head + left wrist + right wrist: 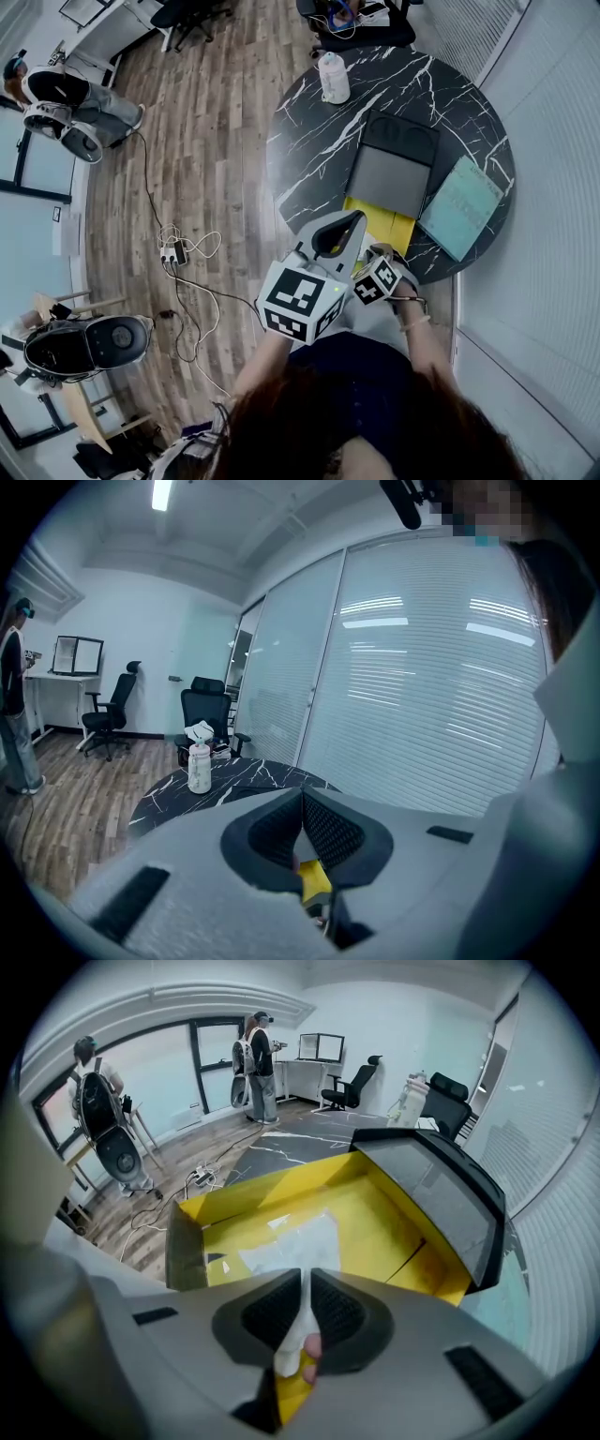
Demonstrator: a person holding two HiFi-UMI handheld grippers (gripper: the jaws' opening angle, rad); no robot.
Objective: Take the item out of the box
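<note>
An open box with a yellow inside [394, 1213] and a dark grey lid [441, 1194] sits at the near edge of the round black marble table [319, 141]. A flat white plastic packet [295, 1237] lies in the box. My right gripper [305, 1279] is shut on the packet's near end, which runs up between the jaws. In the head view the right gripper [378, 274] is low over the box's [380, 223] near edge. My left gripper [302, 797] is shut with nothing in it, held above the box beside the right one, and in the head view the left gripper [349, 225] points at the table.
A teal flat item [461, 206] lies on the table right of the box. A white bottle [334, 78] stands at the table's far side, office chairs behind it. Cables and a power strip [173, 251] lie on the wood floor at left. People stand farther left.
</note>
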